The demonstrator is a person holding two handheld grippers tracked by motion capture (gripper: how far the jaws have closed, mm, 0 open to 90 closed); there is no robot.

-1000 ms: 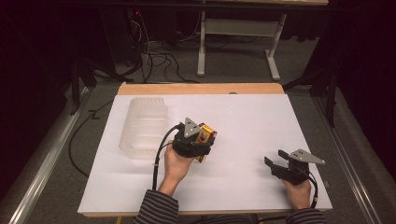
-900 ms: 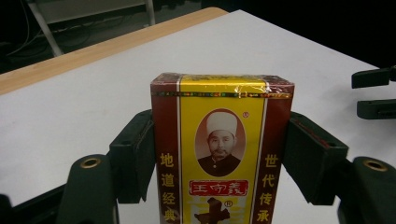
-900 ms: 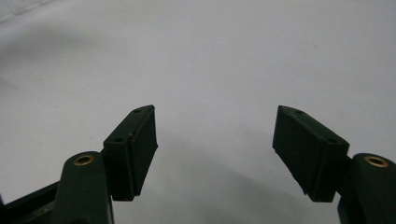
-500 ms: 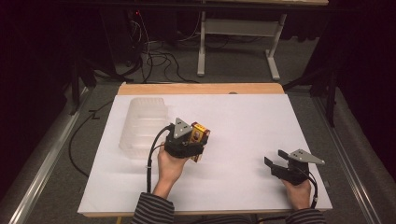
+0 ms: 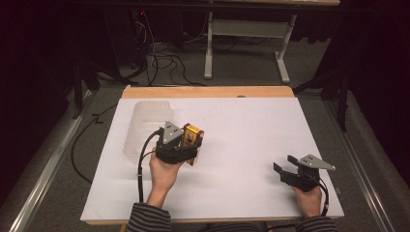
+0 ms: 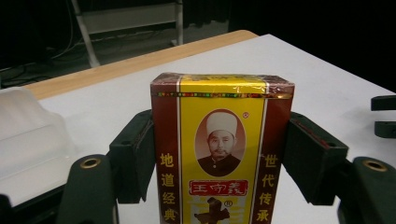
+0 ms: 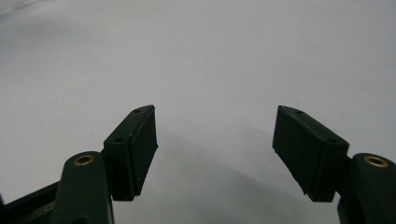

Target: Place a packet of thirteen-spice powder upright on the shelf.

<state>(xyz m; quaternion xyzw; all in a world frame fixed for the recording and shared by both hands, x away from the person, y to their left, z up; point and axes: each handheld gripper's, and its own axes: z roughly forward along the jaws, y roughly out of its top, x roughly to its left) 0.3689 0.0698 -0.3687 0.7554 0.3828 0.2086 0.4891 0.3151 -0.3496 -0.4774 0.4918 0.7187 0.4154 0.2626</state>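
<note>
A red and yellow box (image 6: 222, 154) with a portrait and Chinese characters stands upright between the jaws of my left gripper (image 6: 219, 158), whose pads press on its two sides. From above, the box (image 5: 193, 141) and the left gripper (image 5: 189, 150) are held just over the white table sheet, left of centre, beside a clear plastic tray (image 5: 142, 126). My right gripper (image 5: 283, 170) rests near the front right of the table. Its jaws stand wide apart over bare white sheet (image 7: 215, 154), nothing between them.
The clear plastic tray (image 6: 28, 135) lies at the table's left, close to the held box. The white sheet (image 5: 251, 125) covers a wooden table whose far edge (image 5: 208, 92) shows. Cables and a white metal stand (image 5: 246, 34) are on the floor beyond.
My left hand has carried the box to the left and slightly up, toward the clear tray. The right gripper has stayed where it was.
</note>
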